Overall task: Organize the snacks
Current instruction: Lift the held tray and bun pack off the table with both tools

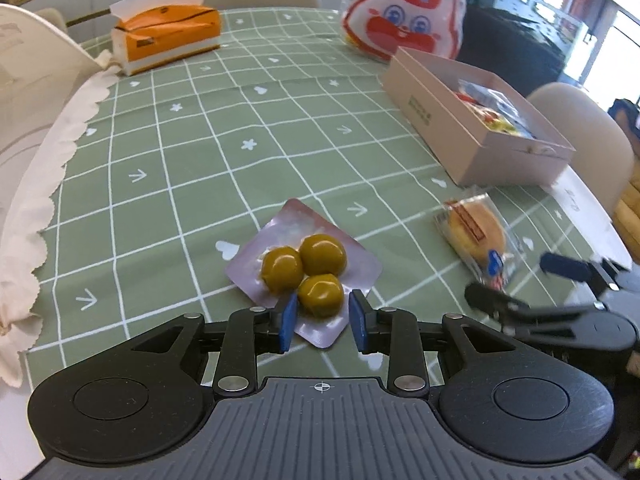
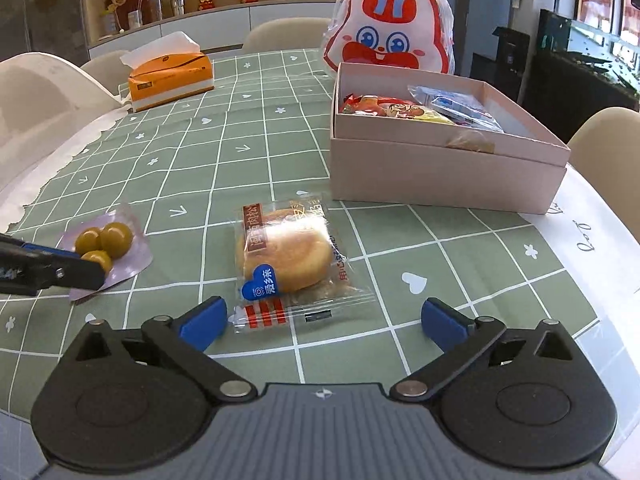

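A pink packet of three green olives (image 1: 304, 268) lies on the green checked tablecloth (image 1: 180, 168). My left gripper (image 1: 322, 322) is open, its blue pads on either side of the packet's near corner. The packet also shows in the right wrist view (image 2: 105, 245), with the left gripper's fingers (image 2: 60, 268) over it. A wrapped round pastry (image 2: 288, 260) lies in front of my right gripper (image 2: 324, 320), which is wide open and empty just short of the wrapper. An open pink box (image 2: 440, 172) behind it holds several snack packets.
A rabbit-face bag (image 2: 390, 28) stands behind the box. An orange tissue box (image 2: 170, 76) sits at the far left of the table. Beige chairs surround the table. A white lace cloth edge (image 1: 48, 152) runs along the table's left side.
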Motion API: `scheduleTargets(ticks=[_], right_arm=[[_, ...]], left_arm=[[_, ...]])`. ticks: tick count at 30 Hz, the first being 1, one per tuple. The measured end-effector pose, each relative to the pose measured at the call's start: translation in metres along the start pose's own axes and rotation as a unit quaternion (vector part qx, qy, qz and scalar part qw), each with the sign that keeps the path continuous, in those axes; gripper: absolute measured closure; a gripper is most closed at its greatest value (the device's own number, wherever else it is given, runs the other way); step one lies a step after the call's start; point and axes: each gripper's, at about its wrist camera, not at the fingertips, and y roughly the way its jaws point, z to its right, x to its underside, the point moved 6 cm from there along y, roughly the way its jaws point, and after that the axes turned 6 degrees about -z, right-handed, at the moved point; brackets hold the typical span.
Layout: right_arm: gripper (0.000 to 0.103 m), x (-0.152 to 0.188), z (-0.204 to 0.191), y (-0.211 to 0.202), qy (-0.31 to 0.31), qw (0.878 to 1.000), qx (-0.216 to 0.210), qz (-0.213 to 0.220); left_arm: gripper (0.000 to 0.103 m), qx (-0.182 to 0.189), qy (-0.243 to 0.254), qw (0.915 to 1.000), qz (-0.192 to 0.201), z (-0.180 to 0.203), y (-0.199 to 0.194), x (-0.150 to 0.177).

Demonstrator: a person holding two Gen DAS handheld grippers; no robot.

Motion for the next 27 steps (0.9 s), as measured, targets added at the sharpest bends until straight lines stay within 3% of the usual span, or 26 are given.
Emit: scheduleTargets(ticks=[6, 18, 27], right_arm=[[0.000, 0.000, 0.000, 0.000, 0.000, 1.000, 0.000, 0.000], [0.000, 0.003, 0.000, -0.001, -0.003, 1.000, -0.007, -0.001], [0.000, 0.003, 0.002, -0.002, -0.011, 1.000, -0.013, -0.001]], left_arm=[[0.070, -0.036, 0.015, 0.9992, 0.012, 0.011, 0.005, 0.000], [0.068, -0.051, 0.067, 0.9965, 0.005, 0.017, 0.004, 0.004], [0.067, -0.050, 0.056, 0.9971, 0.009, 0.016, 0.004, 0.005]])
